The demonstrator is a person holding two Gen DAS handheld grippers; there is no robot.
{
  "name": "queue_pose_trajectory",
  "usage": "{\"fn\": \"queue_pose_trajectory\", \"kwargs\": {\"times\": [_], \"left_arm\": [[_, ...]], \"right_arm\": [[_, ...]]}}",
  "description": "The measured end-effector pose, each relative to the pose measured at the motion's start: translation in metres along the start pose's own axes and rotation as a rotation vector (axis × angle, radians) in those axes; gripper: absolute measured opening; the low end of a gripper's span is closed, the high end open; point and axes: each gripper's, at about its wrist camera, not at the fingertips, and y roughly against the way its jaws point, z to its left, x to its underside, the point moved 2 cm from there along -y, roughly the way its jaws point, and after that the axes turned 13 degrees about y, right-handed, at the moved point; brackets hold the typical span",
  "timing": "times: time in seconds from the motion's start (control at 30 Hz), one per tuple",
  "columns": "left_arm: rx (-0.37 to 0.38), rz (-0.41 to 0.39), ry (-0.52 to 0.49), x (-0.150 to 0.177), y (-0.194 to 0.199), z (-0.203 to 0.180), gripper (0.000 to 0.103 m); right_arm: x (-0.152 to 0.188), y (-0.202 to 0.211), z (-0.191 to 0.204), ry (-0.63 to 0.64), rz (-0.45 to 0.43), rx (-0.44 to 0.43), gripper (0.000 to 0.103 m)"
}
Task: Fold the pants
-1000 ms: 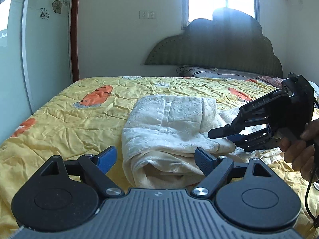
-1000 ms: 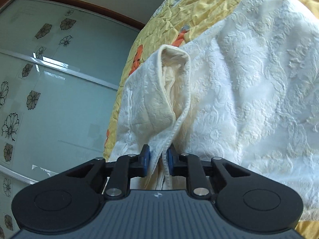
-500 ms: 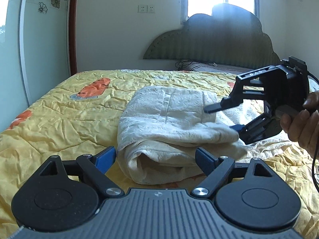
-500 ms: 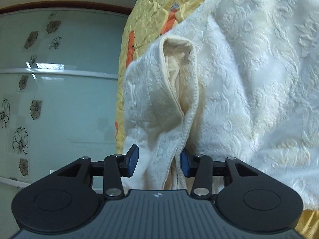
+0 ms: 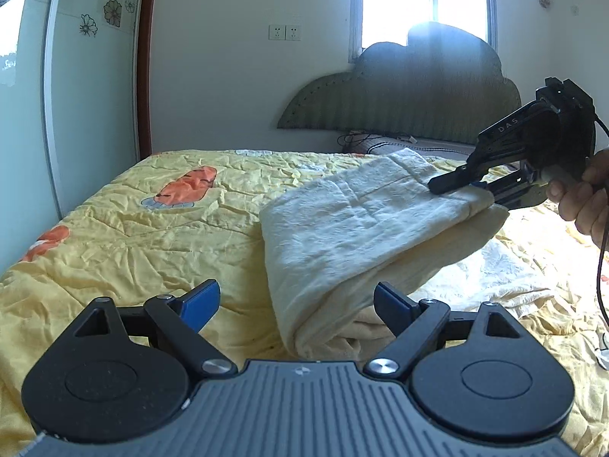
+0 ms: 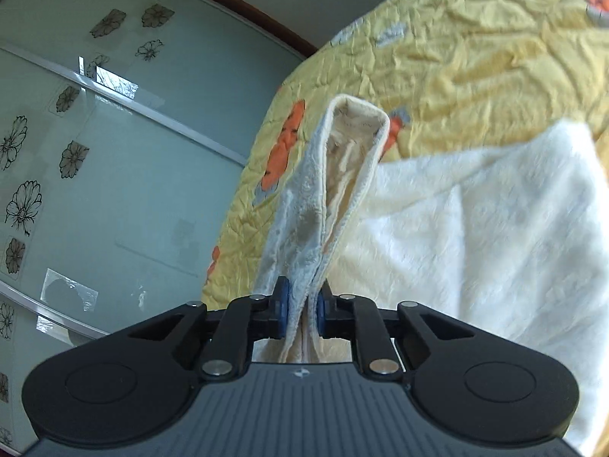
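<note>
My view across the bed (image 5: pixel 114 236): a crumpled yellow quilt with orange carrot prints, a scalloped dark headboard (image 5: pixel 418 95) behind, frosted flowered glass doors (image 6: pixel 95 152) alongside. The cream, textured pants (image 5: pixel 361 228) lie folded mid-bed, long axis running toward the headboard. My right gripper (image 6: pixel 302 310), having just closed, pinches their raised hem; my left gripper (image 5: pixel 293 301) hangs wide open, empty, at the near fold.
</note>
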Motion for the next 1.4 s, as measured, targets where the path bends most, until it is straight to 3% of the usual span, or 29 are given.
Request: {"fn": "queue_pose_trajectory", "kwargs": {"times": [0.13,0.23,0.3,0.4,0.43,0.6,0.67,0.73,0.83,0.9,0.93,0.97,1.03,1.17,1.3,1.37,1.4], "left_arm": [[0.085,-0.006,-0.008,-0.001,-0.001,-0.014,0.091],[0.201,-0.006,-0.046,-0.003,-0.008,-0.038,0.092],[0.288,0.006,-0.086,-0.002,-0.019,-0.057,0.092],[0.344,0.083,-0.153,0.003,-0.040,-0.080,0.094],[0.353,0.128,-0.182,0.009,-0.051,-0.086,0.100],[0.370,0.233,-0.185,0.027,-0.084,-0.093,0.101],[0.366,0.235,-0.182,0.024,-0.085,-0.094,0.099],[0.379,0.232,-0.134,0.011,-0.074,-0.088,0.090],[0.425,0.151,-0.031,-0.026,-0.057,-0.070,0.093],[0.412,0.087,0.007,-0.052,-0.060,-0.064,0.098],[0.387,0.065,0.017,-0.065,-0.069,-0.063,0.099],[0.354,0.055,0.013,-0.076,-0.083,-0.064,0.099],[0.322,0.081,-0.016,-0.091,-0.118,-0.069,0.098],[0.239,0.214,-0.096,-0.090,-0.194,-0.087,0.092],[0.158,0.403,-0.090,-0.065,-0.246,-0.084,0.092],[0.159,0.427,-0.041,-0.061,-0.251,-0.074,0.095],[0.164,0.437,-0.031,-0.060,-0.254,-0.073,0.099]], "right_arm": [[-0.009,0.044,-0.032,-0.001,-0.003,0.122,0.014],[0.011,0.050,-0.069,-0.070,0.023,0.208,0.014],[0.031,0.043,-0.086,-0.118,0.031,0.216,0.014],[0.044,0.040,-0.091,-0.156,-0.001,0.197,0.014],[0.043,0.042,-0.090,-0.154,-0.007,0.197,0.014],[0.043,0.045,-0.090,-0.108,-0.005,0.221,0.014],[0.045,0.049,-0.092,-0.128,-0.014,0.207,0.015],[0.040,0.055,-0.090,-0.139,-0.050,0.243,0.016],[0.024,0.076,-0.074,-0.095,-0.178,0.271,0.021],[0.009,0.077,-0.060,-0.066,-0.229,0.219,0.029],[0.002,0.073,-0.055,-0.064,-0.240,0.196,0.041],[-0.007,0.064,-0.049,-0.073,-0.248,0.170,0.060],[-0.022,0.043,-0.045,-0.093,-0.247,0.118,0.080],[-0.040,0.001,-0.066,-0.251,-0.247,0.072,0.079],[-0.026,-0.022,-0.105,-0.393,-0.235,0.081,0.071],[-0.016,-0.020,-0.113,-0.404,-0.266,0.071,0.046],[-0.011,-0.018,-0.117,-0.406,-0.262,0.083,0.038]]}}
